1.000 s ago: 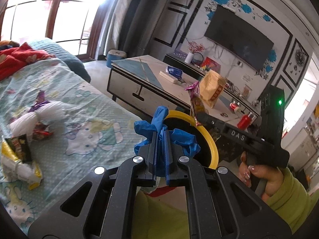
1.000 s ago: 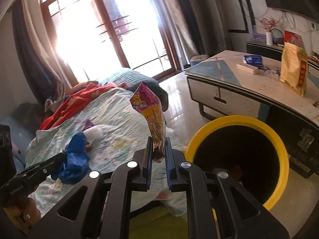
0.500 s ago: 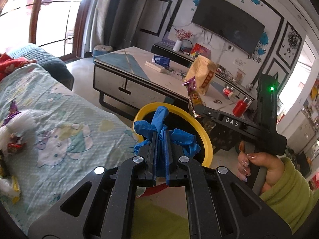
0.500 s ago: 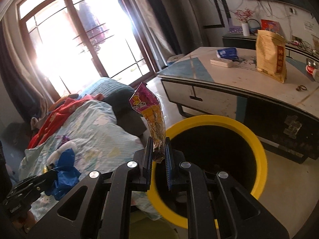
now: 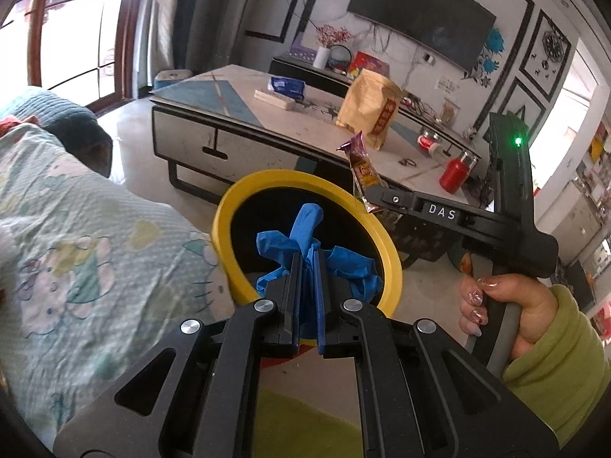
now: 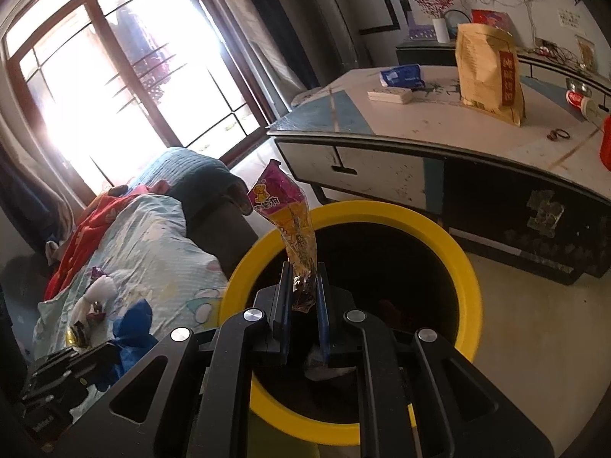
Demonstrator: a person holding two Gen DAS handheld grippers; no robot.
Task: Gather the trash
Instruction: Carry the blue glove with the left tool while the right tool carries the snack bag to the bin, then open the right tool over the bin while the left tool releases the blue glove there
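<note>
Both loads have come over the yellow bin (image 6: 471, 278) at lower centre: the left hand-held gripper (image 5: 309, 267) pinches the blue glove (image 5: 305, 225), the right hand-held gripper (image 6: 303, 278) the snack wrapper (image 6: 290, 221), ready to drop.

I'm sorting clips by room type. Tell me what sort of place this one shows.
Most likely a home living room: a wall-mounted TV above a low stand, a coffee table with clutter, and a sofa or daybed under a cartoon-print sheet by tall windows.

The bin's (image 6: 471, 278) dark inside hides most of its contents.
</note>
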